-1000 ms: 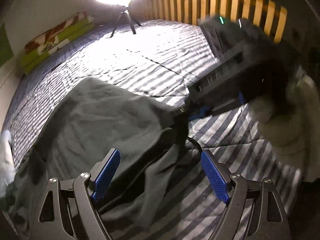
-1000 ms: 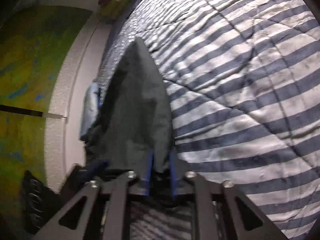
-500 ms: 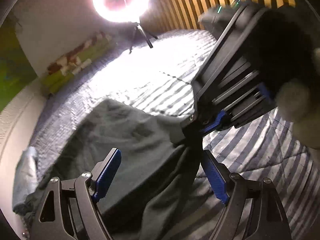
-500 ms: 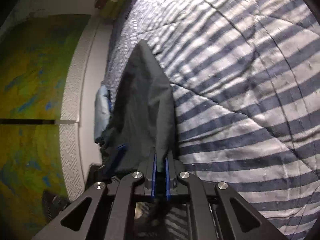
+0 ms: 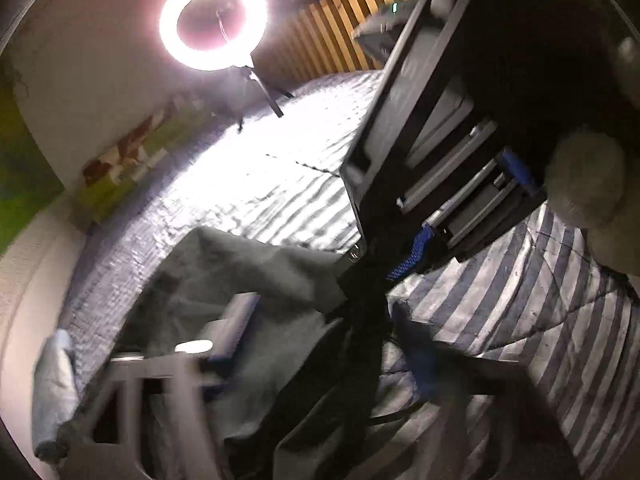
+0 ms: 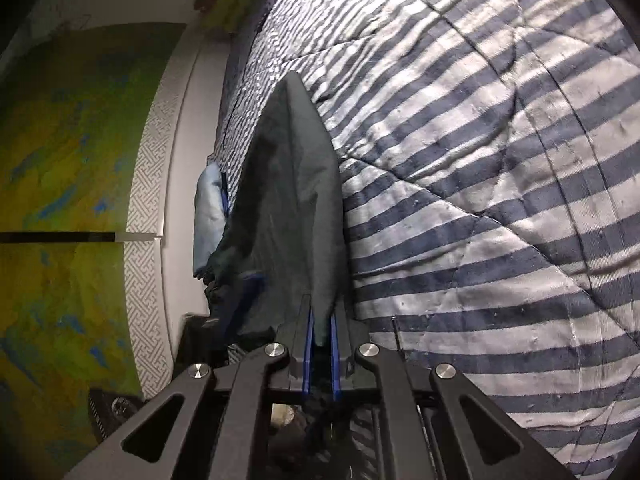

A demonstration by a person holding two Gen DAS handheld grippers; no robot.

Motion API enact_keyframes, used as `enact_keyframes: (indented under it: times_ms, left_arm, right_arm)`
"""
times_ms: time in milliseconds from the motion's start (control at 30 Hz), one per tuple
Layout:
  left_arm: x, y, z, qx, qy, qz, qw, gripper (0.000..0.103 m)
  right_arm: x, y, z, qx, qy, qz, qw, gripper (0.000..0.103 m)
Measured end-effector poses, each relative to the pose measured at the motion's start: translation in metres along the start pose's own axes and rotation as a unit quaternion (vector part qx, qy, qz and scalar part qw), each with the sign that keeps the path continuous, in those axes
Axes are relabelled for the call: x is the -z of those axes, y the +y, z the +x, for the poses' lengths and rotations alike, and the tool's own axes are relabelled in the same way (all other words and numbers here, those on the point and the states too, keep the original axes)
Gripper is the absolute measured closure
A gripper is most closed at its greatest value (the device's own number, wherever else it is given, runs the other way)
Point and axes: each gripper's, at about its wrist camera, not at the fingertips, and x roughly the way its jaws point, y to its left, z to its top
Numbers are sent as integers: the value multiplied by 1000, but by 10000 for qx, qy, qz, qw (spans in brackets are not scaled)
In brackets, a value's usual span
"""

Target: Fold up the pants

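Mid-fold: right claw (image 6: pixel 320 330) clamped on pants (image 6: pixel 296 200) edge, cloth trailing toward 12 o'clock over striped bed (image 6: pixel 500 160). Left claw (image 5: pixel 320 316), blurred, has just been closing around neighbouring fabric; grip unconfirmed. Next, likely: lift both, carry over.

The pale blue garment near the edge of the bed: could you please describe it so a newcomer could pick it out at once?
Start from the striped quilt covering the bed and follow the dark grey pants to their side nearest the white patterned border of the wall. There, at the bed's edge beside the pants, lies the pale blue garment, bunched up. Its light blue colour sets it apart from the dark pants.
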Motion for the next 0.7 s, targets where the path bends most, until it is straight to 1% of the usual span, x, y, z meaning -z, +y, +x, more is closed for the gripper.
enact_keyframes:
  times_ms: [33, 67, 100, 167, 200, 267, 300, 333, 367, 433, 467, 500, 567, 600, 667, 700]
  left_arm:
    - [1, 3, 3, 148, 74, -118, 9998, 76]
    - [1, 8, 6, 284, 120, -253, 9992, 81]
    - [1, 11, 8, 353, 126, -326, 9988, 84]
    - [1, 15, 9, 331, 130, -393, 9986, 93]
    - [2, 18, 9, 321, 125, -453, 9984, 95]
    - [2, 26, 3, 400, 75, -647, 9971, 95]
    - [2, 30, 2, 421, 47, -716, 9965, 95]
    - [2, 32, 0, 405, 20, -739, 9964, 95]
    - [3, 35, -3, 385, -12, -761, 9964, 95]
    - [4, 38, -7, 434, -58, -793, 9959, 96]
    - [4, 39, -8, 449, -70, -796, 9958, 96]
    - [4, 40, -11, 446, -85, -788, 9959, 96]
    - [4, 44, -14, 498, -120, -786, 9956, 96]
    - [4, 44, -18, 540, -139, -787, 9953, 96]
    - [3, 42, -23, 650, -155, -808, 9945, 96]
    - [1, 40, -24, 676, -164, -806, 9943, 96]
  right_arm:
    - [0, 0, -1, -7, 18, -39, 10000, 96]
    - [-1, 2, -1, 17, 45, -87, 10000, 96]
    - [-3, 5, 0, 81, 78, -181, 9998, 96]
    - [-8, 11, 2, 123, 163, -425, 9989, 95]
    - [-14, 15, 2, 173, 244, -577, 9979, 93]
    - [-30, 21, -2, 400, 98, -855, 9955, 76]
    - [-46, 21, -5, 574, -66, -933, 9940, 60]
    - [-65, 17, -6, 680, -210, -940, 9930, 53]
    - [-76, 14, -3, 701, -246, -889, 9933, 53]
    - [-109, 1, 8, 569, -241, -567, 9965, 53]
    - [-128, -2, 21, 378, -175, -495, 9979, 53]
    - [-139, 0, 31, 208, -124, -514, 9984, 53]
    - [-154, 8, 47, 9, -21, -605, 9982, 53]
    - [-161, 18, 61, 2, 56, -754, 9971, 53]
    - [-168, 29, 77, 217, 87, -934, 9954, 53]
    - [-170, 38, 87, 380, 89, -1052, 9937, 57]
